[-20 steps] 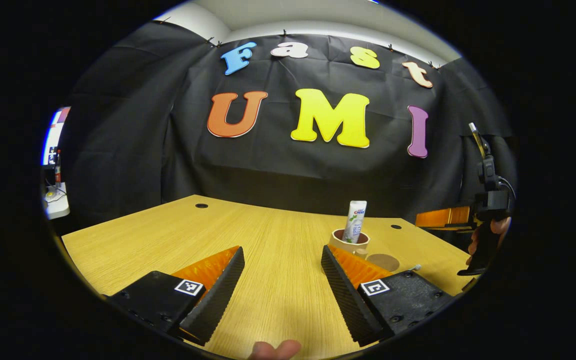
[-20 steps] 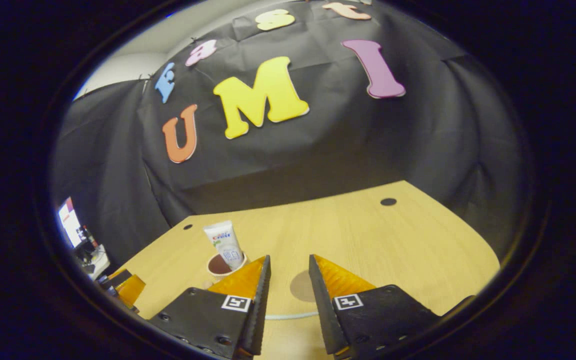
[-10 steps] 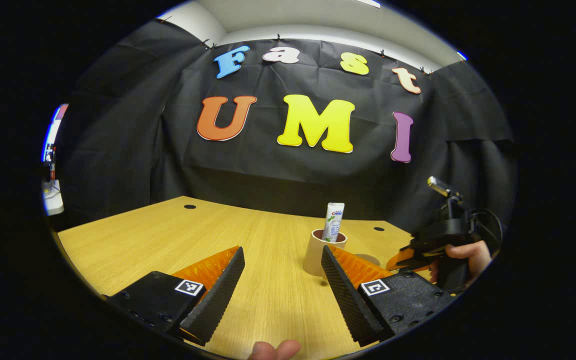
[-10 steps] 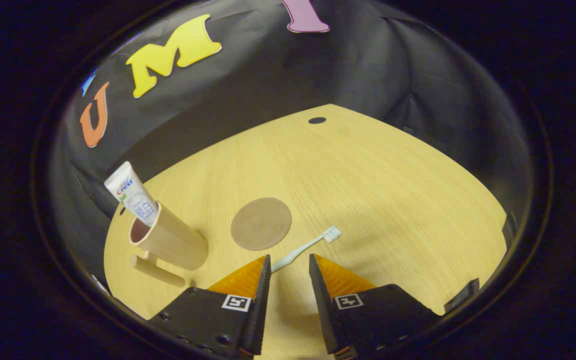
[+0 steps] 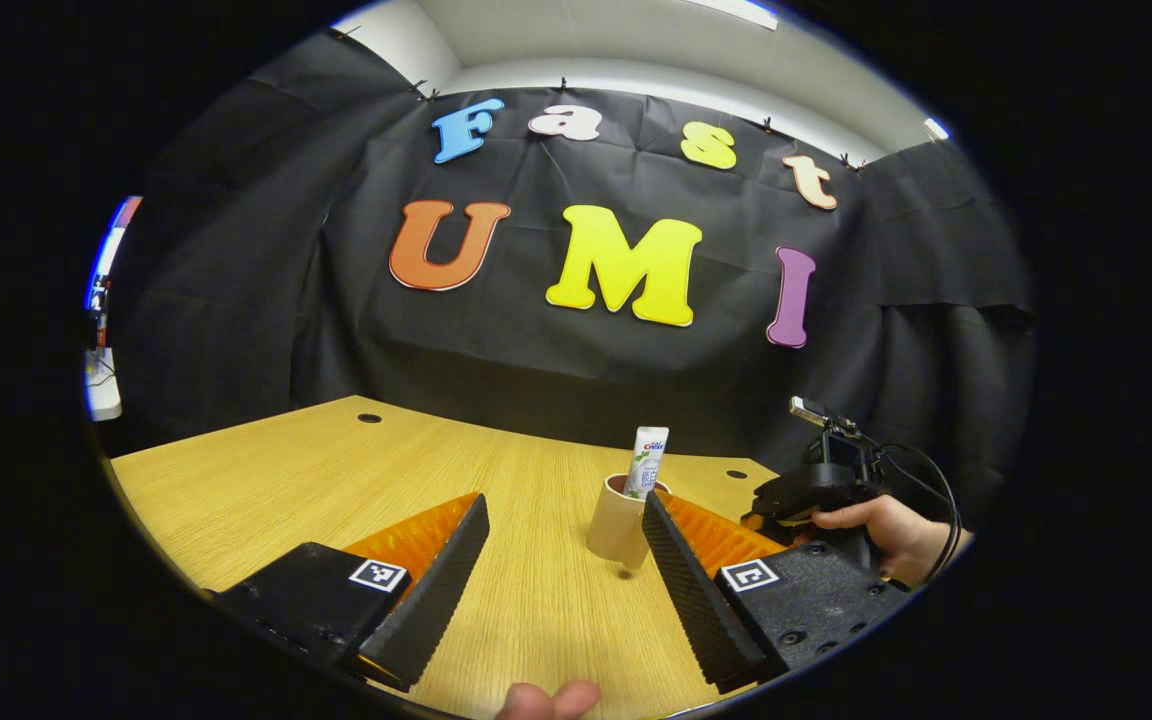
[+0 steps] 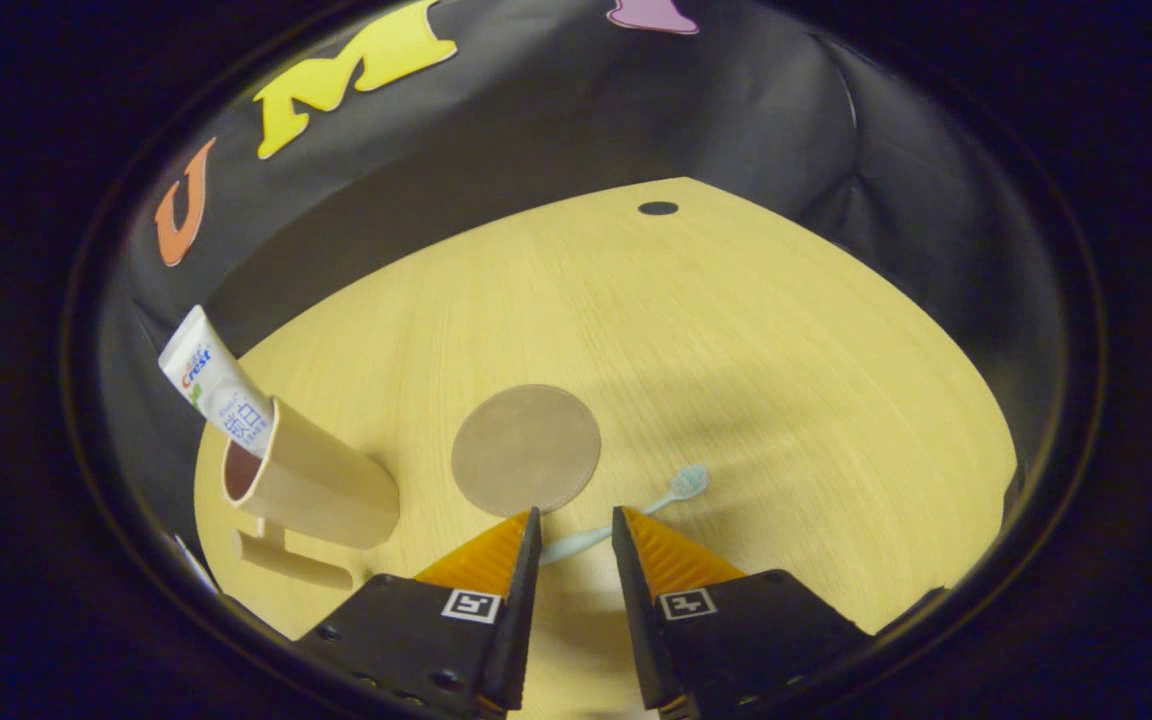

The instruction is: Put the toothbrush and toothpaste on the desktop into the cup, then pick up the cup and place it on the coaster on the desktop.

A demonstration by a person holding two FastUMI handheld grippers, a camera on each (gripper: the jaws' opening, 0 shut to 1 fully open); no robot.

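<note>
Wooden desktop [image 6: 736, 330] bears cup [image 6: 321, 488] holding upright toothpaste [image 6: 216, 385].

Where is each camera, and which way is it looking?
Left gripper view: rides the left gripper, held low, looking level across the desk at the cup; its own fingers, a fingertip, plus the hand holding the right gripper.
Right gripper view: rides the right gripper, tilted down at the toothbrush and coaster; its own fingers.
Shared: cup, toothpaste, desk.
</note>
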